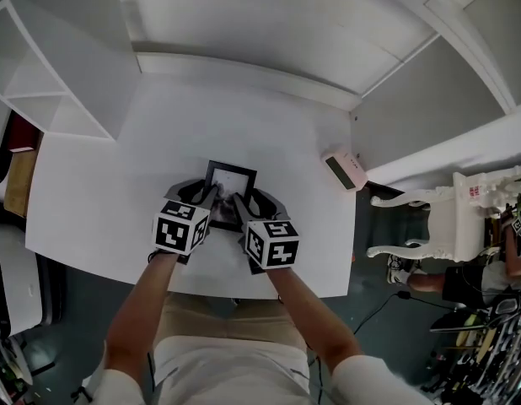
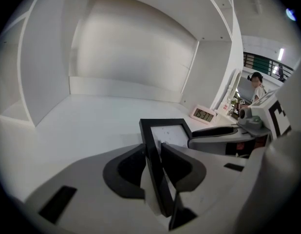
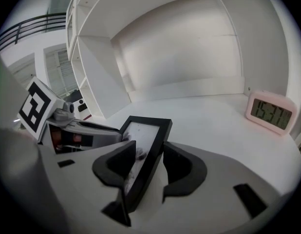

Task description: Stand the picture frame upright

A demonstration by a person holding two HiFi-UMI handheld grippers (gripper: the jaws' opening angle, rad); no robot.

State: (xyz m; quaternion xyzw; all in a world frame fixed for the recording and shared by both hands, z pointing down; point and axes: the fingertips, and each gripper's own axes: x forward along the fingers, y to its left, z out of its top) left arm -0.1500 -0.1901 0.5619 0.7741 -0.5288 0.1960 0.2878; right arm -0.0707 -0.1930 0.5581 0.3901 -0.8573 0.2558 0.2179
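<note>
Two left tool (image 2: pixel 152 150) pads (image 2: pixel 127 172) on frame (image 2: pixel 171 134)

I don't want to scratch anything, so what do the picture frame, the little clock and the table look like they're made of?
Picture frame: matte black border, wood or plastic, can't tell which; the pale front panel has a soft sheen, likely glass or acrylic.
Clock: smooth pink casing, likely plastic.
Table: even white low-gloss top, probably laminate or painted board.
</note>
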